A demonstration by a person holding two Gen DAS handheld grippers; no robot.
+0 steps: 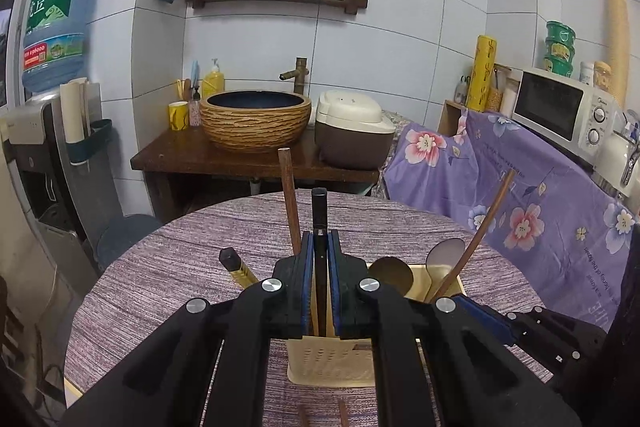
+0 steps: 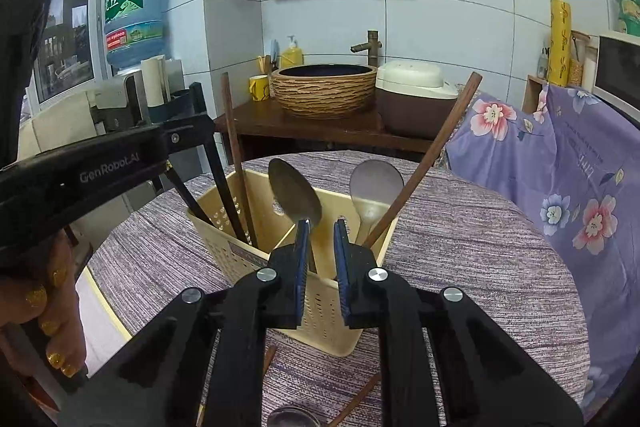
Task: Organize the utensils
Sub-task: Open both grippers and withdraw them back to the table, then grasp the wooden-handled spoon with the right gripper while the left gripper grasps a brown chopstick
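A cream perforated utensil holder stands on the round table; it also shows in the left wrist view. My left gripper is shut on a black chopstick, held upright in the holder. In the holder stand a brown chopstick, a black-and-gold chopstick, two metal spoons and a brown chopstick leaning right. My right gripper is open and empty just in front of the holder, with the dark spoon's handle close to the left finger. The left gripper's body shows at the left of the right wrist view.
The table has a purple striped cloth. More chopsticks and a spoon lie on it near my right gripper. Behind stand a counter with a basin, a rice cooker, a microwave and a water dispenser.
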